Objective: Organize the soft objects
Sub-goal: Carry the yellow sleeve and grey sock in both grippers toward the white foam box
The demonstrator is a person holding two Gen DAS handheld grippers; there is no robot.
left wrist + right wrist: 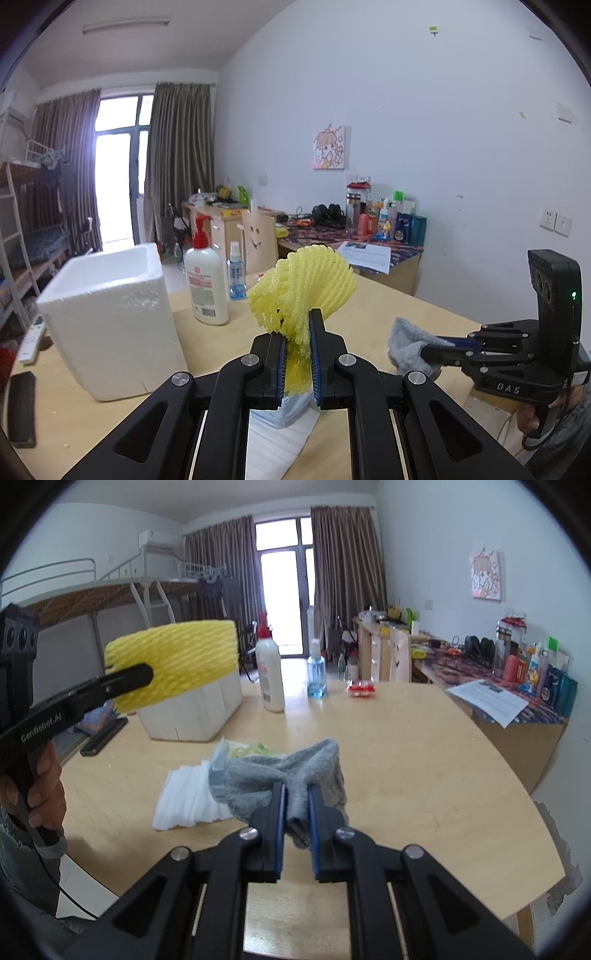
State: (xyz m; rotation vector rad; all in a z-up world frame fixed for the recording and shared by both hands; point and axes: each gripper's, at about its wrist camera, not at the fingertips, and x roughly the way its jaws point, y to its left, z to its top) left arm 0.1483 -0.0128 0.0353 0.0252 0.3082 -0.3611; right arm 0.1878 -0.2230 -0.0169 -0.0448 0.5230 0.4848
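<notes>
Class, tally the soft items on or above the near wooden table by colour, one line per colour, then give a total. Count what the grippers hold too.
Yellow: 1, the foam net sleeve clamped in the left gripper.
Grey: 1, the sock pinched in the right gripper.
White: 1, the foam sheet lying on the table.
Pale blue: 1, the face mask on that sheet.
Total: 4

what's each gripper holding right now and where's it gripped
The left gripper pinches the yellow foam net at its bunched lower end. The right gripper pinches the grey sock at a fold.
</notes>
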